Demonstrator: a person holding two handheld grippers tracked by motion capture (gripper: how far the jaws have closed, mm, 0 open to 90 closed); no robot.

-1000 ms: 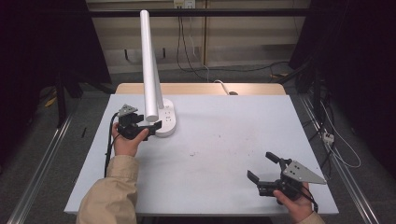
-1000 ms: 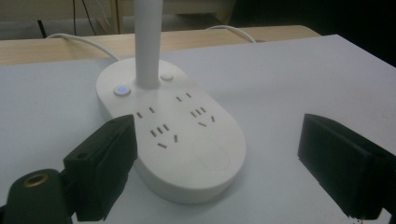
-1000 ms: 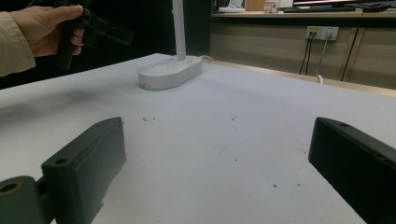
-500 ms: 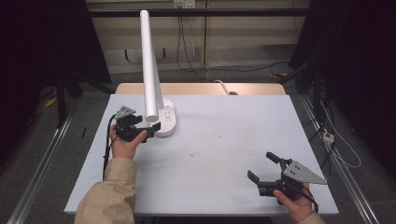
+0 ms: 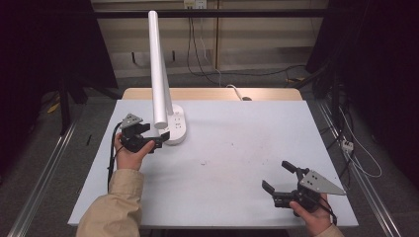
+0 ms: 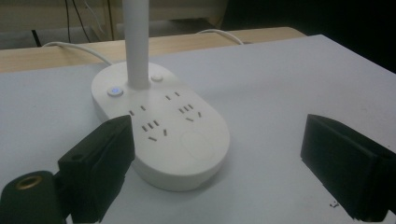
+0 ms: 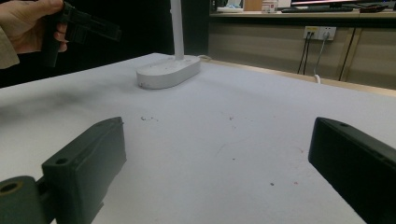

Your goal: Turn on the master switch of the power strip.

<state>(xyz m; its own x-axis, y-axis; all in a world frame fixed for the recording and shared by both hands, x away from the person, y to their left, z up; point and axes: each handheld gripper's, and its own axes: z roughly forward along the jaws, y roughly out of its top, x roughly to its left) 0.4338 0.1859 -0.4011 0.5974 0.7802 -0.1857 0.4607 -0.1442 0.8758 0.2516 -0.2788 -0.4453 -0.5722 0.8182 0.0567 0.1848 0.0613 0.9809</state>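
A white desk lamp stands at the table's back left, with a tall white column (image 5: 159,74) on an oval base (image 5: 176,130) that carries socket slots. A small button (image 6: 115,91) on the base (image 6: 163,135) glows blue. My left gripper (image 5: 161,140) is open just left of the base, pointing at its near end. In the left gripper view the base's rounded end lies ahead between the spread jaws of that gripper (image 6: 219,144), untouched. My right gripper (image 5: 275,176) is open near the front right edge with bare table between its jaws (image 7: 215,149). From there the base (image 7: 168,72) is far off.
The grey table (image 5: 237,148) has faint specks in its middle. A white cable (image 5: 236,91) runs off the wooden strip at the back edge. Metal rails flank the table on both sides. The hand holding the left gripper (image 7: 88,25) shows at the right gripper view's upper left.
My left gripper has drifted slightly toward the table's front beside the lamp base. The right gripper has stayed put.
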